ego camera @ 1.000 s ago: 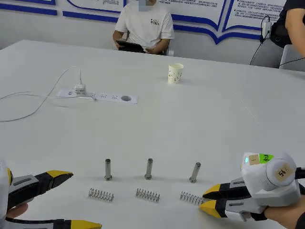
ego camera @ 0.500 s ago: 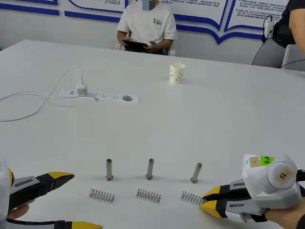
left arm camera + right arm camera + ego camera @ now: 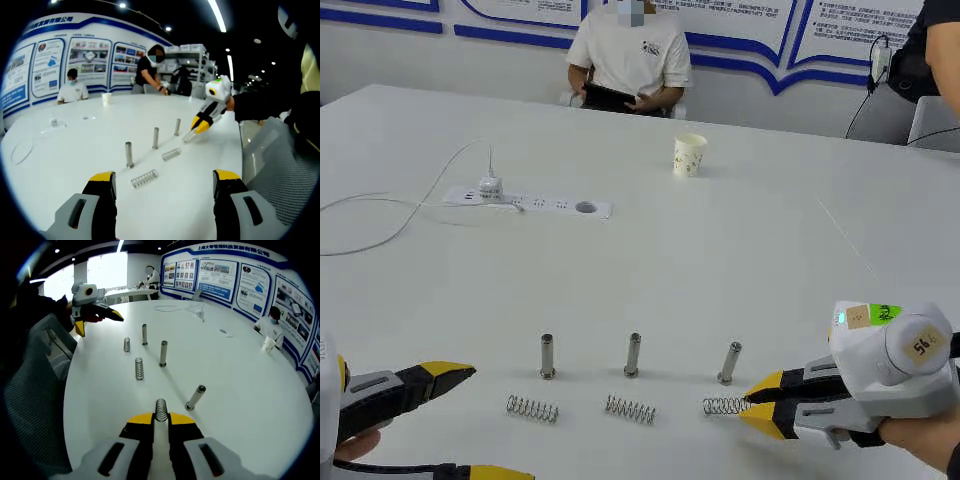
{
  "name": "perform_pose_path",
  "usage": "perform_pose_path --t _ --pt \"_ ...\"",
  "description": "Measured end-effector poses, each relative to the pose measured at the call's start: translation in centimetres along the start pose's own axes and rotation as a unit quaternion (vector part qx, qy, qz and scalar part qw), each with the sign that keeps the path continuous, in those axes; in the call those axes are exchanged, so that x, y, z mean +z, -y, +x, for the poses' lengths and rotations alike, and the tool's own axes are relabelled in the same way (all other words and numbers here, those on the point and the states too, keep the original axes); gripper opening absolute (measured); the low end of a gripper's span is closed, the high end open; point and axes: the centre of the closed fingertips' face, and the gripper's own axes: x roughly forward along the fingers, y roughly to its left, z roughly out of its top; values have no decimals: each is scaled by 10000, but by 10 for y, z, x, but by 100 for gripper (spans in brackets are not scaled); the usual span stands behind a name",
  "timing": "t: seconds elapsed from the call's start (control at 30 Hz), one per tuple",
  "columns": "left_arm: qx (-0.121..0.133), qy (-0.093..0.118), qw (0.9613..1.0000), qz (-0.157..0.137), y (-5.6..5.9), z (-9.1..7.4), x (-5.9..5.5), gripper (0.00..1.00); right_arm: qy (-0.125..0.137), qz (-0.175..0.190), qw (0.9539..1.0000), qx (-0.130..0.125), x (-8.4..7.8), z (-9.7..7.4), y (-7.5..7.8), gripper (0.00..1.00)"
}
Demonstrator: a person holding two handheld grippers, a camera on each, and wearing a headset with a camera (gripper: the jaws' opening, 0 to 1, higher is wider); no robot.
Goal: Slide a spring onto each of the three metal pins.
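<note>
Close to the near edge of the worktop (image 3: 720,250), the right claw (image 3: 753,402) is clamped on one end of the right spring (image 3: 724,405). The spring's free end points away from the jaws, along that edge toward the other claw. This puts the spring's long axis flat, or nearly flat, along the worktop. The right pin (image 3: 729,362) stands upright just behind the spring, on the far side from the edge.

In the right gripper view the pin sits a little to the right of the spring's open end and close to it, not in line with it. The coming move probably turns on this mismatch. The coil would need to be tipped upright and its open end brought over the pin's head before it can slide down.

The left claw (image 3: 165,175) hangs with its jaws wide apart and nothing between them, well away at the left end of the row. The left spring (image 3: 532,408) and middle spring (image 3: 629,409) lie loose in front of the left pin (image 3: 547,356) and middle pin (image 3: 633,354), both bare.
</note>
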Motion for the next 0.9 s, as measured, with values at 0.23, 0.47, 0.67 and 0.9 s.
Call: perform_pose_path --t 0.23,0.47,0.67,0.9 --pt "0 12 10000 -6 0 0 0 81 -56 -14 10000 -30 5 -5 2 12" --pt "0 33 10000 -11 0 1 0 81 -106 -5 9999 -74 10 -9 5 12" --pt "5 41 10000 -16 -1 0 -1 81 -159 125 9998 -59 17 -14 4 12" --pt "4 51 10000 -11 -1 1 0 81 -313 259 9992 35 25 -23 3 12"
